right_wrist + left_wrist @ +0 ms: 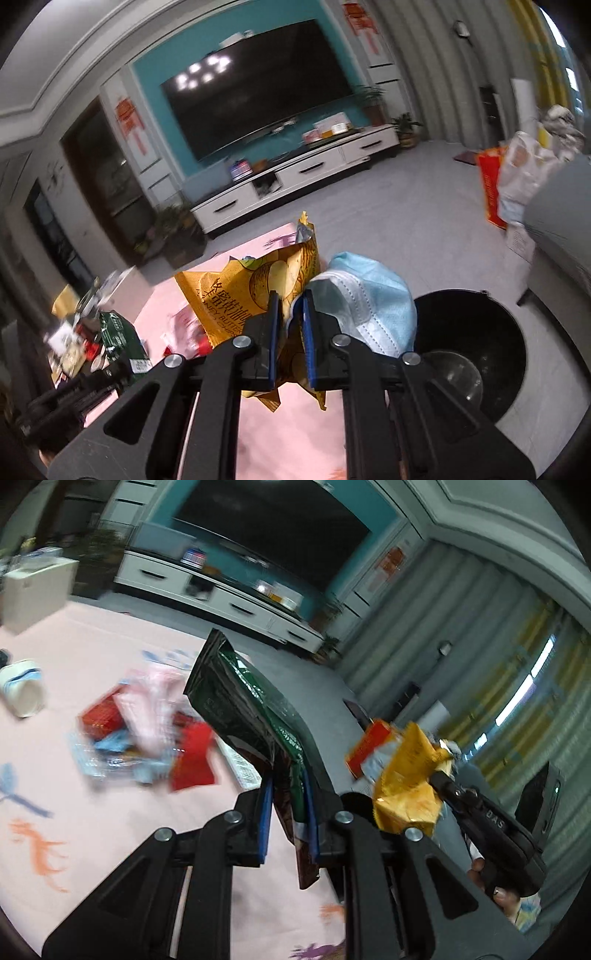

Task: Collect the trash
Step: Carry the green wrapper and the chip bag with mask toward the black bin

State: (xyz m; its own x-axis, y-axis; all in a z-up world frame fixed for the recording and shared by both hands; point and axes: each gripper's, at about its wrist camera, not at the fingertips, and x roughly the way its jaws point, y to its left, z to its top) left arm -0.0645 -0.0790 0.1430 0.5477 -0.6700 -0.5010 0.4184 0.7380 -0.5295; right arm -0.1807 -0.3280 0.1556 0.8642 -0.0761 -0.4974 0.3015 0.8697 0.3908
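My left gripper (288, 794) is shut on a dark green snack wrapper (243, 698) and holds it above the pink table. My right gripper (291, 306) is shut on a yellow chip bag (236, 295) together with a light blue face mask (369, 295). The yellow bag (406, 786) and the right gripper (439, 775) also show at the right of the left wrist view. A black round trash bin (476, 332) stands on the floor just right of the right gripper. A pile of wrappers (140, 731) lies blurred on the pink table (74, 812).
A white paper cup (22, 694) lies on its side at the table's left. A white box (33, 587) stands at the far left. A TV stand (295, 177) and TV lie across the grey floor. Bags (517, 181) sit at the right by a grey sofa arm.
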